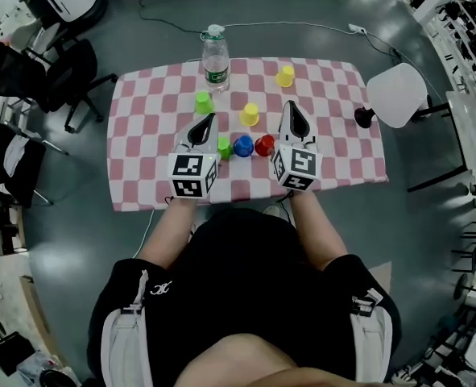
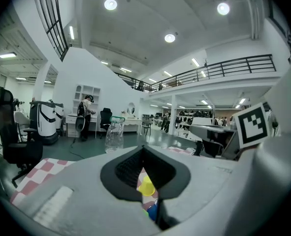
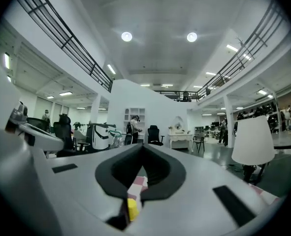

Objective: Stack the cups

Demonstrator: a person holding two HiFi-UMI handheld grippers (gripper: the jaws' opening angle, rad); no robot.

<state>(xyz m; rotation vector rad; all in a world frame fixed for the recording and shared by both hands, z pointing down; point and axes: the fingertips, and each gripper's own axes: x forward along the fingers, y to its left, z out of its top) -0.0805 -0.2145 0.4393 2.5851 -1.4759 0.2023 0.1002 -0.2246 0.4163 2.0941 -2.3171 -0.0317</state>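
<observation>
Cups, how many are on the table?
6: back yellow cup, far green cup near the bottle, middle yellow cup, then near green cup, blue cup, red cup in front.

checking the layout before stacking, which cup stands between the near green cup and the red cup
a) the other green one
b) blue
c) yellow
b: in the head view the blue cup stands in the near row, with the near green cup on its left and the red cup on its right.
</observation>
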